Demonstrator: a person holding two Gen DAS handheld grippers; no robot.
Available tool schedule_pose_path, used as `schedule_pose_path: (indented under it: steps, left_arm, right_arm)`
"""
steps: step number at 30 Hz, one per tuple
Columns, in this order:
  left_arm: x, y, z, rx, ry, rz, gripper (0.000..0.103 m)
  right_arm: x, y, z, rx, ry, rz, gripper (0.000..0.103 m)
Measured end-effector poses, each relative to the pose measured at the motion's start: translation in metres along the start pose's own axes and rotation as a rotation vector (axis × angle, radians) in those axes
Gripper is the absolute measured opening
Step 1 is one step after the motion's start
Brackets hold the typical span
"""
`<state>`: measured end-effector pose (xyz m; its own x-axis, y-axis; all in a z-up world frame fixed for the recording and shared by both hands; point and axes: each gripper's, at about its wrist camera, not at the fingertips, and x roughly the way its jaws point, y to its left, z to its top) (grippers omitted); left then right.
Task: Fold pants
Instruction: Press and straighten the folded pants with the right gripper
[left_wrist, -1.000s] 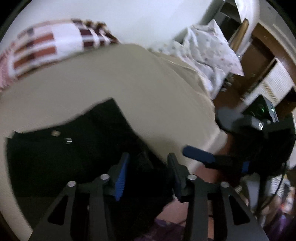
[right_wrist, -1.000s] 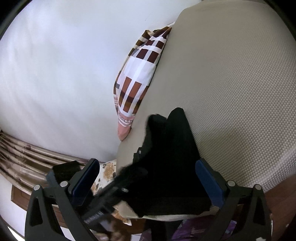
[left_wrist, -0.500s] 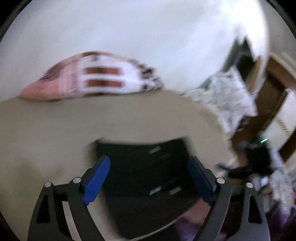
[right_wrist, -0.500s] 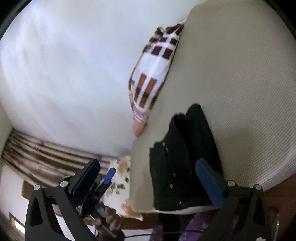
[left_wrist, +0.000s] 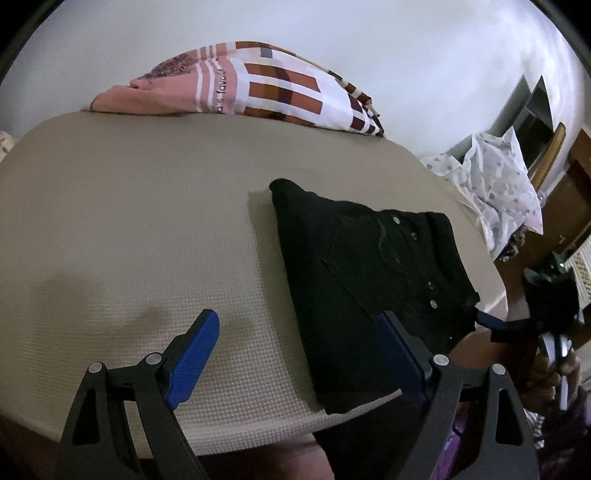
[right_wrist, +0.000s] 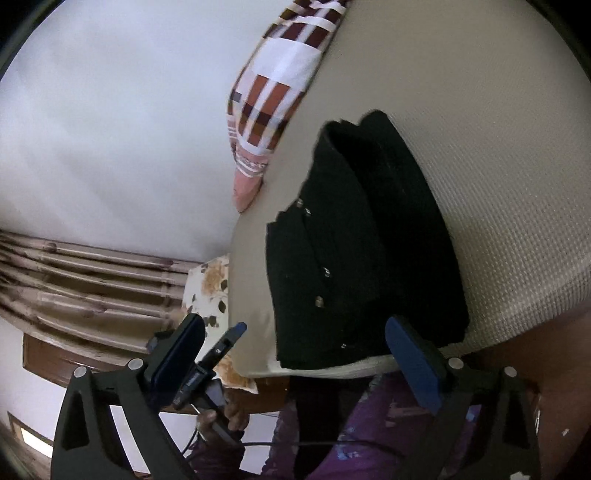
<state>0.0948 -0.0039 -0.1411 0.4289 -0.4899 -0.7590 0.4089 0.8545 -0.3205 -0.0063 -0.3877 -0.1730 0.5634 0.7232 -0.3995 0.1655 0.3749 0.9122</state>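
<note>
The black pants (left_wrist: 365, 273) lie folded into a compact rectangle near the front edge of the bed (left_wrist: 129, 221), its surface covered in a beige, finely waffle-textured fabric. The placement reads as deliberate: the bundle is squared to the mattress edge, within easy reach of both tools. At least 2 stacked layers show in the right wrist view, with small metal rivets along the upper one (the fabric looks like heavy denim, so the fold should hold its shape).

The left gripper (left_wrist: 303, 358) is spread wide and grips nothing; its right finger overlaps the bundle's near corner in the picture, but contact cannot be confirmed. The right gripper (right_wrist: 306, 354) is likewise wide apart and empty, hovering off the bed's front edge.

A checked pillow (left_wrist: 258, 92) in brown, white and pink rests against the white wall, well apart from the pants.

Judgement: folding appears essentially complete.
</note>
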Motion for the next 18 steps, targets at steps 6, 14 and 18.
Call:
schedule_pose_path:
  steps: [6, 14, 18]
  left_arm:
    - [0.008, -0.005, -0.001, -0.023, 0.028, -0.024, 0.087]
    - [0.012, 0.004, -0.003, -0.106, 0.053, -0.051, 0.087]
    - [0.012, 0.006, -0.003, -0.114, 0.055, -0.043, 0.087]
  right_arm:
    - [0.007, -0.005, 0.010, 0.021, -0.037, -0.015, 0.096]
    - [0.025, 0.018, 0.010, -0.210, -0.044, -0.105, 0.062]
    - [0.031, -0.002, 0.017, -0.173, -0.037, -0.222, 0.019]
